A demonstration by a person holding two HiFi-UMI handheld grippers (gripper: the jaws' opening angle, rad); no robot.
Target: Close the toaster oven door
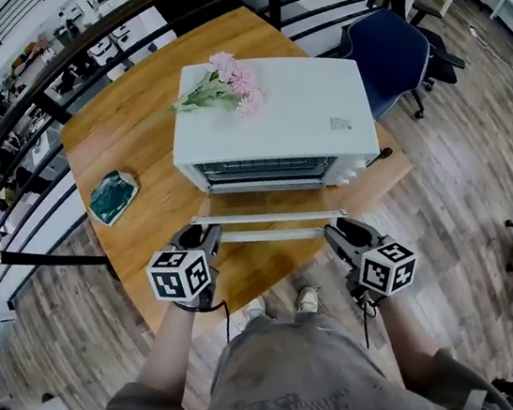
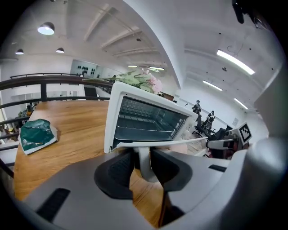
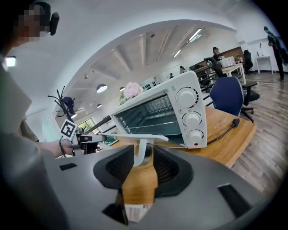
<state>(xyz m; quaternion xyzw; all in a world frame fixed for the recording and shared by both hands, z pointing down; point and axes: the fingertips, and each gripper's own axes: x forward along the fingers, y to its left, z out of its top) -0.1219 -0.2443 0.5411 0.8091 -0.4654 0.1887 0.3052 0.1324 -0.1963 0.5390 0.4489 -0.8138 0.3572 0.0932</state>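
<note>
A white toaster oven point(image 1: 273, 116) stands on the wooden table point(image 1: 133, 131), its glass door point(image 1: 268, 218) hanging partly open toward me. The door's white handle bar point(image 1: 270, 235) runs between my two grippers. My left gripper point(image 1: 206, 239) is at the bar's left end; in the left gripper view its jaws point(image 2: 143, 167) are shut on the handle's left post point(image 2: 144, 161). My right gripper point(image 1: 336, 233) is at the right end. There the right post point(image 3: 140, 150) sits between the jaws point(image 3: 140, 162), with a gap beside it. The oven's inside rack point(image 2: 144, 119) shows.
Pink flowers point(image 1: 226, 85) lie on top of the oven. A green packet point(image 1: 113, 196) rests on the table's left side. The plug and cord point(image 1: 384, 153) trail at the oven's right. A blue chair point(image 1: 392, 57) stands beyond the table, a black railing point(image 1: 1, 140) behind.
</note>
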